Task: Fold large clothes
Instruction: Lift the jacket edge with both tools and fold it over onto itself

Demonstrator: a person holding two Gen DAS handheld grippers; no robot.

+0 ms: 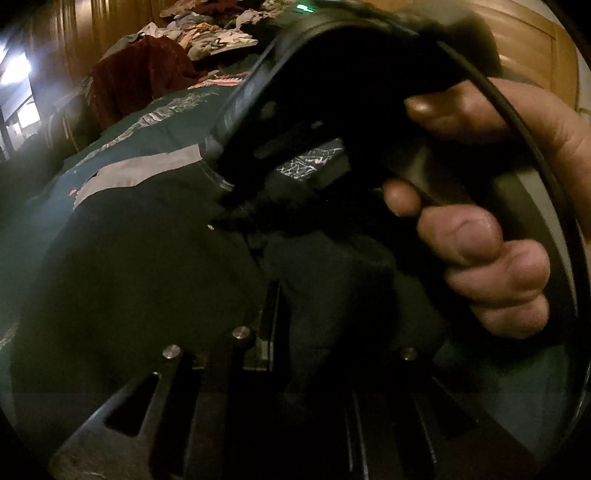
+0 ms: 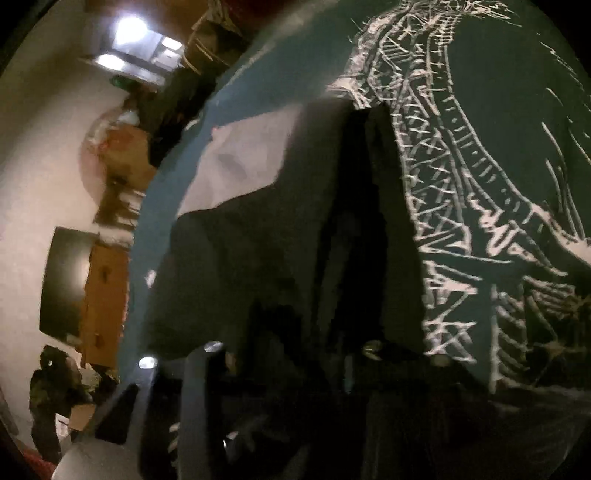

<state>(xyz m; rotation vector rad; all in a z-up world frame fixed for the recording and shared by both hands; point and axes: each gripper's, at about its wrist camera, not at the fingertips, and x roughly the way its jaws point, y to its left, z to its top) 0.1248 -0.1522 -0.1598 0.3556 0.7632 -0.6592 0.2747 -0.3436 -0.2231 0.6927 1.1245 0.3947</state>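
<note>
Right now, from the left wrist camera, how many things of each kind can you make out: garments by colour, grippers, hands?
Dark green printed garment: 1
Dark red garment: 1
Heap of patterned light clothes: 1 heap, pieces too blurred to count
Grippers: 2, left gripper and right gripper
Hand: 1
Total: 6

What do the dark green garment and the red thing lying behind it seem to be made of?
The dark green garment looks like soft matte knit, probably cotton: it creases loosely and carries a cracked white print. The red garment looks plusher, perhaps velvet or corduroy, with faint ribbing; blur leaves that uncertain.
</note>
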